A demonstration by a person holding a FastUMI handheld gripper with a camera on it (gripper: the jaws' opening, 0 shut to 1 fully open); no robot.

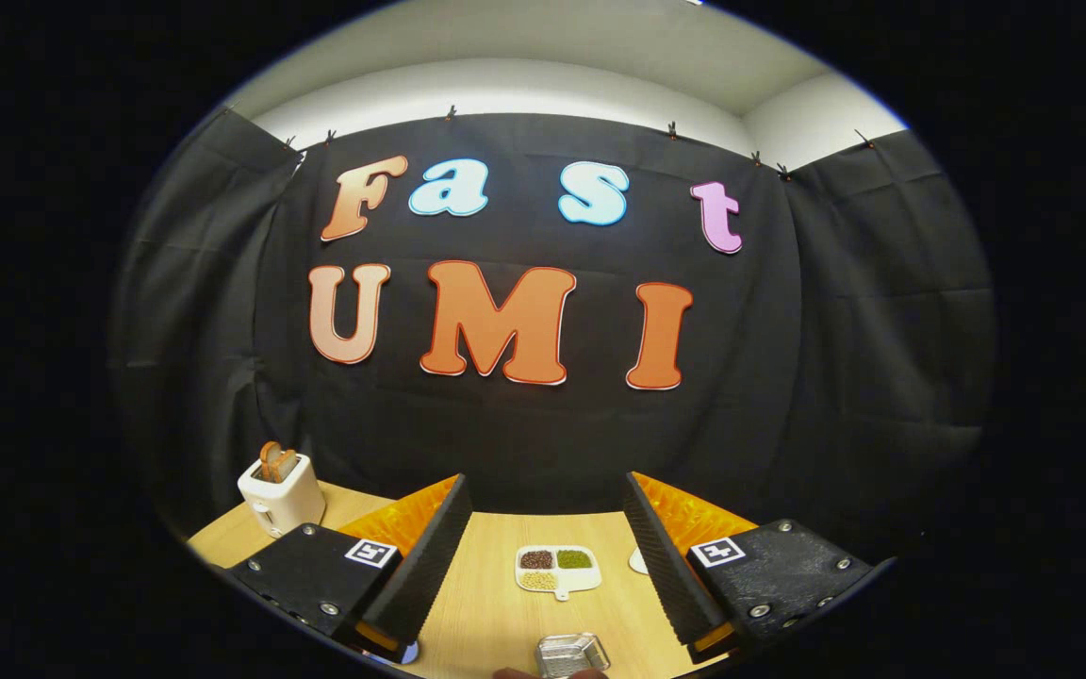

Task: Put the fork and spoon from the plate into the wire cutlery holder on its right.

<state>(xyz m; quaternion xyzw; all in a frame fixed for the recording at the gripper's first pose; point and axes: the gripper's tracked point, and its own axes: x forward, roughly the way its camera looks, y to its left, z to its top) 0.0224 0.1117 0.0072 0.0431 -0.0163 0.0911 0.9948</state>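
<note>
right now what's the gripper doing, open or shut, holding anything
Gripper: open, jaws spread wide with nothing between them, above the wooden table with the sectioned dish ahead.

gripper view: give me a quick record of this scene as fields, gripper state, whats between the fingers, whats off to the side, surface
gripper: fingers spread wide, holding nothing
between the fingers: a white divided dish with three fillings (brown, green, pale), lying on the table
nearest, between the fingertips: a small wire basket, partly cut off
beside the left finger: white toaster with toast in its slots
by the right finger: edge of a white object, mostly hidden, cannot tell what
surface: light wooden table
fork and spoon: cannot tell where
</note>
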